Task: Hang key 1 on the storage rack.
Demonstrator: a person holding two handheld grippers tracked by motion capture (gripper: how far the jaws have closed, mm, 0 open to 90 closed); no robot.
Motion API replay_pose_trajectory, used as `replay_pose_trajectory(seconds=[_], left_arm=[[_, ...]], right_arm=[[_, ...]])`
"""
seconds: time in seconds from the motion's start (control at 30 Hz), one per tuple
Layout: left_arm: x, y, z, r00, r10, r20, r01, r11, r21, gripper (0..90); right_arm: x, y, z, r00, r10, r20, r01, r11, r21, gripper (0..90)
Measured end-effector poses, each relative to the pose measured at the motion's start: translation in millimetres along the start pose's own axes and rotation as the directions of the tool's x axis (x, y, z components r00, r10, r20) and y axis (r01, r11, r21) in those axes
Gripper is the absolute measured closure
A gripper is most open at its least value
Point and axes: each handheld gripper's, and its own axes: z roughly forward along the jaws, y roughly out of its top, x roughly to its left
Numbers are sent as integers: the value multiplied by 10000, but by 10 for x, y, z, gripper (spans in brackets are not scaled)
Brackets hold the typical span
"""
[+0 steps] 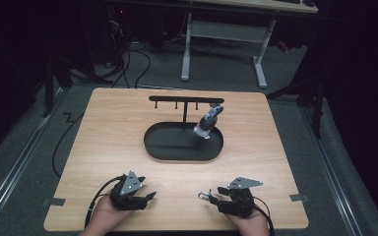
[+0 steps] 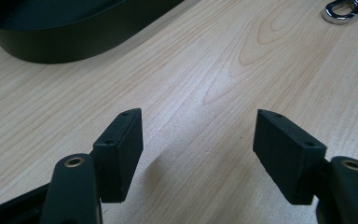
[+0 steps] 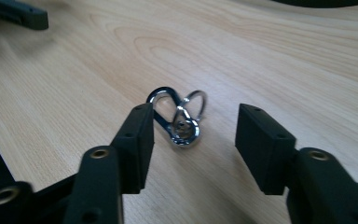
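Two grippers rest low over the near edge of the wooden table (image 1: 128, 123), each held in one hand. The right gripper (image 3: 193, 135) has its jaws apart, with a clear gap between the two black pads. A chrome snap hook (image 3: 177, 119) lies flat on the table in that gap, slightly ahead of the pad tips and closer to the pad at the left of the right gripper view. It sits just beside that pad, possibly touching its tip; the other pad is clear of it. In the high view the snap hook (image 1: 204, 196) lies just off the tip of the right gripper (image 1: 215, 196), on the side facing the left gripper (image 1: 150, 195).

The left gripper (image 2: 198, 140) also has its jaws wide apart, with bare table between them. In the left gripper view the snap hook (image 2: 342, 9) lies well ahead of the jaws, near the upper right corner.

Farther back, at the centre of the table, stands a black oval tray (image 1: 162, 147) with a T-shaped hanger rack (image 1: 184, 100). A small keychain figure (image 1: 207, 123) hangs from the right end of the rack, over the tray.
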Motion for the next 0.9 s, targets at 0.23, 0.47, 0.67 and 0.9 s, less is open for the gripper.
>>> replay_pose_trajectory(seconds=[0.23,0.47,0.67,0.9], left_arm=[[30,-13,-26,10000,-57,-22,57,10000,-79,338],[39,-7,-29,10000,-55,-14,55,10000,-69,338],[37,-7,-27,10000,-44,-22,44,10000,-80,338],[38,-9,-19,10000,-52,-11,52,10000,-58,338]], right_arm=[[46,12,4,9989,-324,352,322,9995,59,849],[-113,-26,-81,9978,183,637,-181,9998,-41,891],[-427,-98,-237,9869,1035,1236,-981,9939,-495,889],[-697,-188,-376,9740,1480,1714,-1388,9882,-647,875]])
